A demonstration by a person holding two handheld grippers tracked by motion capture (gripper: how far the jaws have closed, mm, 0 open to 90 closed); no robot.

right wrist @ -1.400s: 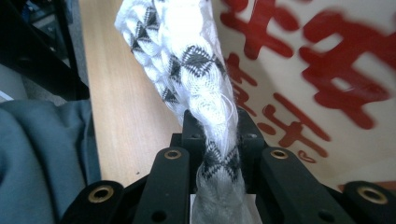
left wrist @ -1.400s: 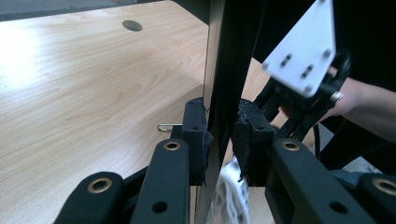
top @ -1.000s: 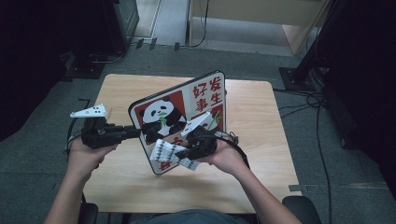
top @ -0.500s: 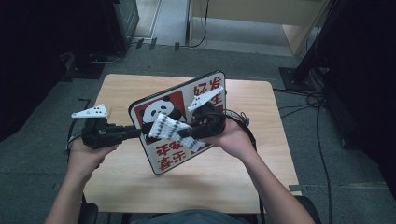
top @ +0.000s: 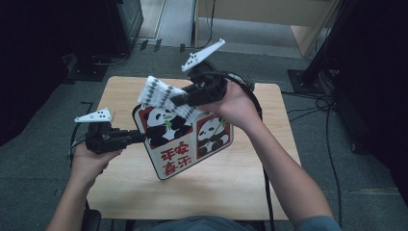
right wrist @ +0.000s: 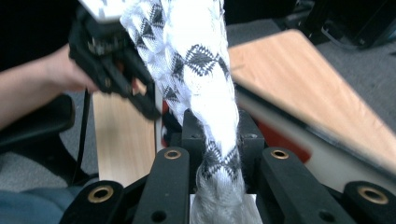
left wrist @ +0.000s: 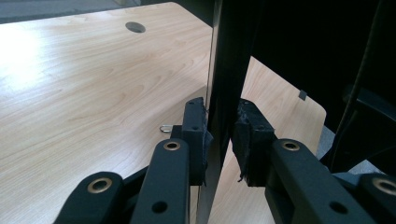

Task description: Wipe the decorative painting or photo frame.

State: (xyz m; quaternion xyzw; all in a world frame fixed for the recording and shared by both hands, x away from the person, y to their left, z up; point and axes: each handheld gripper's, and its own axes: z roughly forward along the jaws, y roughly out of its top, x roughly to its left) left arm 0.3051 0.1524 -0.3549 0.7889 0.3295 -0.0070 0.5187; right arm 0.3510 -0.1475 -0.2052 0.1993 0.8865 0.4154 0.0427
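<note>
While the left gripper (top: pixel 137 138) sits at 9 o'clock of the table (top: pixel 240 183), its jaws are nearly closed, pinching the left edge of the panda board (top: pixel 185 144), which stands tilted above the table centre. Toward 12 o'clock, the right gripper (top: pixel 175 99) is raised, jaws clamped on a white black-patterned cloth (top: pixel 161 94) above the board's top edge.

dim room, lit tabletop

glare washed the table (left wrist: pixel 28 51) at far left; the near white cloth (right wrist: pixel 205 60) was overexposed and soft.
</note>
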